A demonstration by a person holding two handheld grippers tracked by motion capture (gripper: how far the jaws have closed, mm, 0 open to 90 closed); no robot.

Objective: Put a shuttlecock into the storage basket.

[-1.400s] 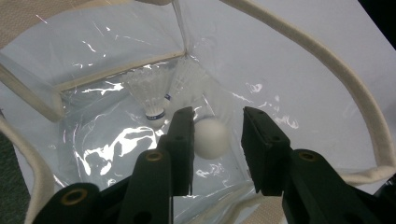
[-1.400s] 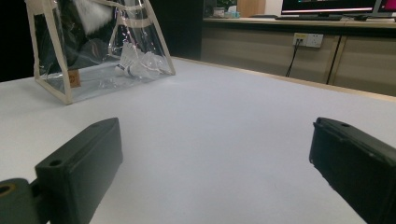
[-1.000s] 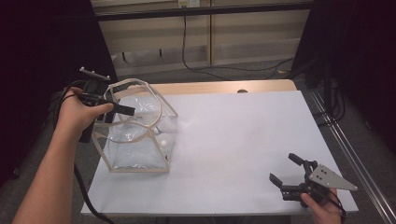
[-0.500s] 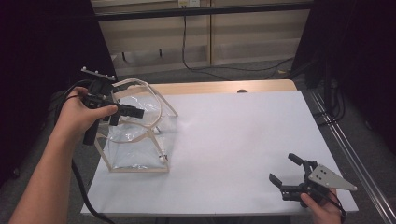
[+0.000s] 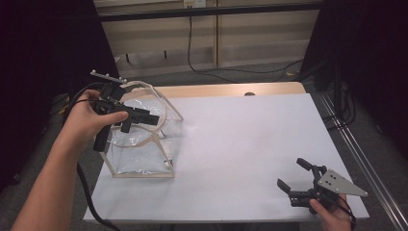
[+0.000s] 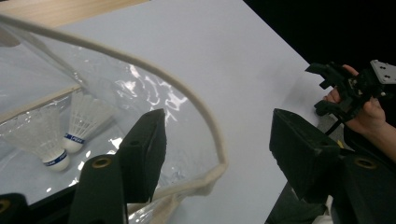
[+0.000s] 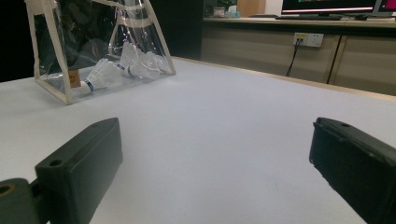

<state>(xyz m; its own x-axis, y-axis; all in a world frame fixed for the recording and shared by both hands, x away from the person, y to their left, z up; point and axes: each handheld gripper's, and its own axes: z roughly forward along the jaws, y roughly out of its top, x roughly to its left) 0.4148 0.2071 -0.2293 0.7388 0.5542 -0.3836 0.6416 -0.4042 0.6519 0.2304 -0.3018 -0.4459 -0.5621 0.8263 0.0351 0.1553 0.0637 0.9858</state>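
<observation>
Clear plastic bag [image 5: 144, 139] already holds two shuttlecocks [image 6: 60, 135]; your left gripper [image 5: 139, 117], jaws just opening, straddles its rim unpinched, right gripper [image 5: 294, 179] waits spread.

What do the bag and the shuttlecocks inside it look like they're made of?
Bag: clear glossy plastic film, likely vinyl, judging by its wrinkles and glare, edged with matte cream trim that looks like fabric. Shuttlecocks: white skirts, feather or nylon, too fine to tell; rounded white bases with a blue band, probably cork or foam.
</observation>
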